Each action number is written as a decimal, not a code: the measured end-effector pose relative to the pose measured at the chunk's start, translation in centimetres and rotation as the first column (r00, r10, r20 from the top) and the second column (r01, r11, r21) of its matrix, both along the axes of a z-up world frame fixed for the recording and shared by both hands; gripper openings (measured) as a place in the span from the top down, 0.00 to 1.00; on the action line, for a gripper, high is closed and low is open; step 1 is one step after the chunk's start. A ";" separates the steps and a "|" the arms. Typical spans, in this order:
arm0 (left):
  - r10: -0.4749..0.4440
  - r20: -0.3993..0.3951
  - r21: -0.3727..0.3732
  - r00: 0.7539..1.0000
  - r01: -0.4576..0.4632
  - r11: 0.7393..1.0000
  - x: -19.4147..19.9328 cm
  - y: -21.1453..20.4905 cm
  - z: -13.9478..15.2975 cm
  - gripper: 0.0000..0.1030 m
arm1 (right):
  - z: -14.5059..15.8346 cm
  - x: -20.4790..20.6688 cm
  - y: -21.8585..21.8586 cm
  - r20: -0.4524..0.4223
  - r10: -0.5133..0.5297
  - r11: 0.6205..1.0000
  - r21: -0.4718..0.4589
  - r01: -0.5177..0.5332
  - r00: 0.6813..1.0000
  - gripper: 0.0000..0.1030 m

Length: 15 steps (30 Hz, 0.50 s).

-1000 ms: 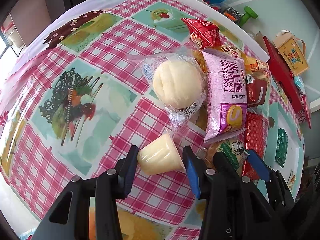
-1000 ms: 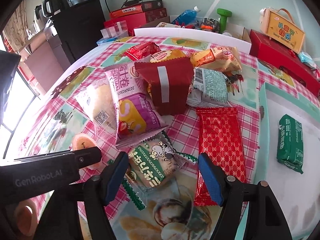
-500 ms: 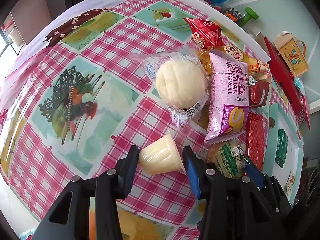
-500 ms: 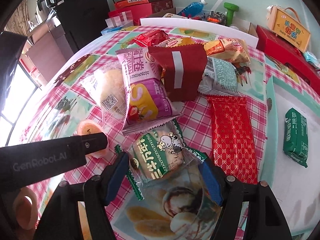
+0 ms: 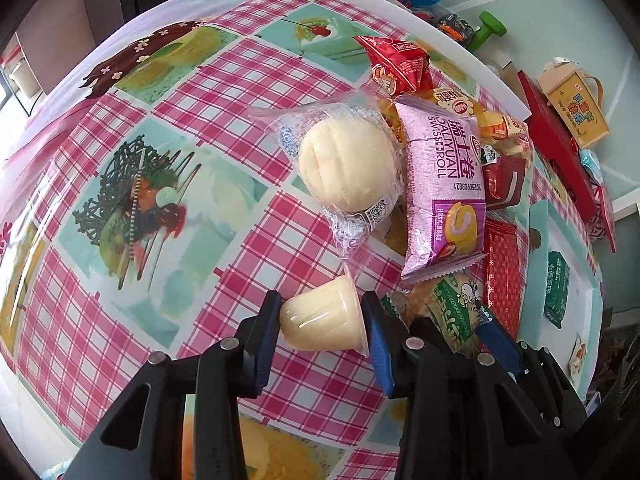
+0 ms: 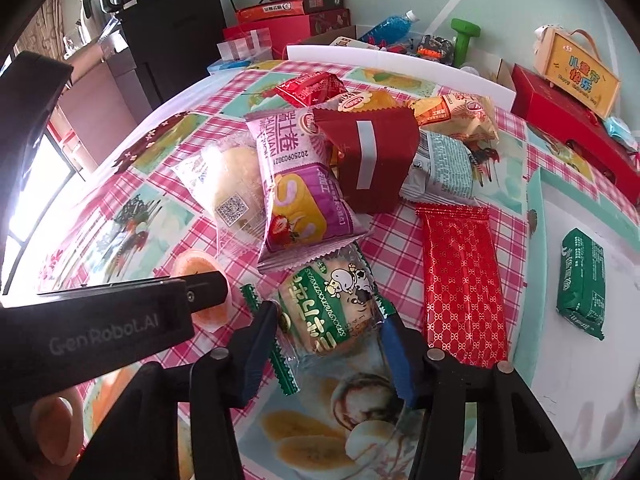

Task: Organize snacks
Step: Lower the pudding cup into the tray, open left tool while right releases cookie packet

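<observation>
At the near edge of the checked tablecloth [image 5: 132,184], two snacks are being taken at once. The jelly cup [image 5: 322,322], lying on its side, is pinched by the left gripper [image 5: 320,334]; its jaws are closing the last little way and both pads are seen pressed against the cup. A second ago a sliver of gap was left beside the cup; now none is seen. Just to the right, the green cow-print packet [image 6: 332,306] is framed by the right gripper [image 6: 328,344], whose jaws are closing fast around it. They were set wide of the wrapper a second ago and are now drawn in to its crimped edges; whether a firm hold is made cannot be told. The pile farther off is unchanged: the bun bag [image 5: 346,172], the purple swiss roll [image 5: 444,196], the red foil bar [image 6: 460,280]. One green pack [image 6: 580,284] already lies on the white tray [image 6: 548,360] at right, so both snacks are judged nearly ready to be lifted there.
</observation>
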<state>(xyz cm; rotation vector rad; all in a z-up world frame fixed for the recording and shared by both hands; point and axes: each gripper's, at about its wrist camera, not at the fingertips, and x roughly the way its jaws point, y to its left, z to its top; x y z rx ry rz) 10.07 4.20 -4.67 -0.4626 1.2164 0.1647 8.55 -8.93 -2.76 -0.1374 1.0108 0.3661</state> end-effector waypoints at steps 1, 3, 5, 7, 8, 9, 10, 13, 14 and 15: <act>0.000 0.001 -0.001 1.000 0.000 1.000 0.0 0.0 0.0 0.60 | 0.0 0.0 -0.1 -0.002 -0.002 1.000 0.001 0.002 1.000 0.47; 0.000 0.005 -0.002 1.000 0.000 1.000 -0.1 -0.1 0.1 0.60 | 0.1 -0.1 -0.2 -0.005 -0.009 1.000 0.003 0.009 1.000 0.47; -0.001 0.010 -0.003 1.000 0.001 1.000 -0.2 -0.1 0.2 0.62 | 0.3 -0.3 -0.4 -0.007 -0.016 1.000 0.006 0.016 1.000 0.47; -0.002 0.013 -0.001 1.000 0.002 1.000 -0.3 0.1 0.3 0.62 | 0.4 -0.5 -0.6 -0.014 -0.019 1.000 0.012 0.019 1.000 0.47; -0.003 0.014 -0.001 1.000 0.003 1.000 -0.3 0.2 0.3 0.62 | 0.5 -0.6 -0.7 -0.014 -0.023 1.000 0.013 0.023 1.000 0.47; -0.003 0.015 -0.002 1.000 0.003 1.000 -0.4 0.2 0.4 0.62 | 0.5 -0.8 -0.8 -0.016 -0.027 1.000 0.013 0.027 0.999 0.47; -0.004 0.016 -0.003 1.000 0.004 1.000 -0.5 0.2 0.4 0.62 | 0.6 -0.9 -0.9 -0.019 -0.032 0.999 0.013 0.032 0.999 0.47; -0.001 0.017 -0.008 1.000 0.001 1.000 -0.7 0.4 0.6 0.63 | 0.7 -1.2 -1.4 -0.026 -0.049 0.999 0.022 0.049 0.998 0.47; 0.001 0.018 -0.012 1.000 0.000 1.000 -0.8 0.5 0.6 0.63 | 0.8 -1.3 -1.6 -0.026 -0.055 0.998 0.022 0.055 0.998 0.47; 0.003 0.019 -0.016 1.000 -0.003 1.000 -0.9 0.5 0.6 0.63 | 0.9 -1.3 -1.7 -0.024 -0.060 0.998 0.025 0.060 0.998 0.47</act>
